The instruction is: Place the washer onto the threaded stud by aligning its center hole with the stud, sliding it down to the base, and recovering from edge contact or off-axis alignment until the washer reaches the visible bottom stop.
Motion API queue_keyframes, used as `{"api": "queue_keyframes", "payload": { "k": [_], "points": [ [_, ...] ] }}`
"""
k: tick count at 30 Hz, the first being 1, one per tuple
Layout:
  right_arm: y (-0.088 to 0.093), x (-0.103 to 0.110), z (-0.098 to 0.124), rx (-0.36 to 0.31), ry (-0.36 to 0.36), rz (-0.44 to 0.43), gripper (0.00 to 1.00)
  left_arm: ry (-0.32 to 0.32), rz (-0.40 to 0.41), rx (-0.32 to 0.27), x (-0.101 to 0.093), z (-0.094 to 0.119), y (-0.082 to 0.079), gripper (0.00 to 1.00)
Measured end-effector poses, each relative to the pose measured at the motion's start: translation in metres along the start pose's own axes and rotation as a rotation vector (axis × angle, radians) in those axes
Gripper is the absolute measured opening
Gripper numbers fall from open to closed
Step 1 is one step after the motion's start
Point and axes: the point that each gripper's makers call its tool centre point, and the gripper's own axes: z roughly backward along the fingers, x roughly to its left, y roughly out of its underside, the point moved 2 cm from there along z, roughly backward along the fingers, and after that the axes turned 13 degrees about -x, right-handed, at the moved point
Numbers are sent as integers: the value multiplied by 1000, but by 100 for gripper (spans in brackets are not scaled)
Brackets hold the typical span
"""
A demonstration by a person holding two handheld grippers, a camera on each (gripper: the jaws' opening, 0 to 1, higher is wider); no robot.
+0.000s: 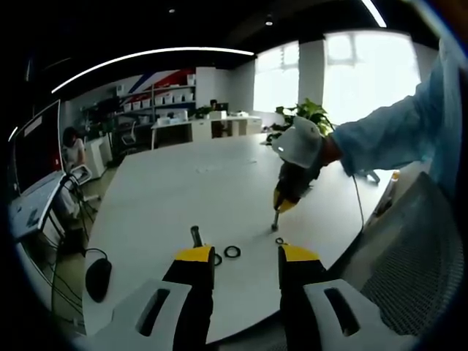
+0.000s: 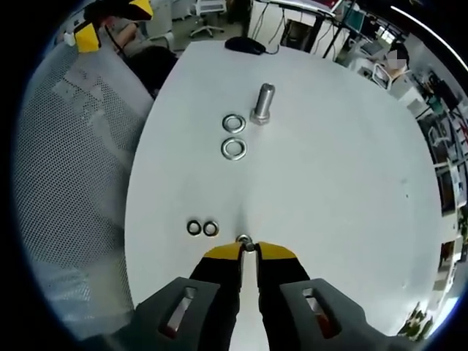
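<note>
The threaded stud [image 2: 263, 104] stands upright on the white table [image 2: 329, 183], also seen as the stud [image 1: 196, 235] just beyond my left jaw tips. Two larger washers [image 2: 234, 122] [image 2: 234, 148] lie flat beside it, the same washers [image 1: 232, 251] ahead of my left gripper. Two small washers [image 2: 194, 227] [image 2: 210, 228] lie nearer my right gripper [image 2: 248, 250]. Its jaws are nearly closed on a small washer [image 2: 247, 243] at the table surface. The right gripper [image 1: 276, 223] points down at the table, held by a gloved hand. My left gripper [image 1: 245, 254] is open and holds nothing.
A black mouse [image 2: 245, 45] [image 1: 98, 278] lies near the table's far end. A grey mesh chair [image 2: 73, 146] [image 1: 417, 256] stands at the table edge. Desks, shelves and a seated person [image 1: 72, 150] are in the background.
</note>
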Motion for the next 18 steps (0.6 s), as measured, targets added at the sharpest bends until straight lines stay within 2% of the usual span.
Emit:
{"api": "queue_keyframes", "payload": {
  "k": [8, 18],
  "points": [
    [0, 0, 2, -14, 12, -18, 14, -3, 0, -2, 0, 0, 0, 33],
    [-3, 2, 12, -58, 34, -65, 15, -2, 0, -4, 0, 0, -1, 33]
  ]
}}
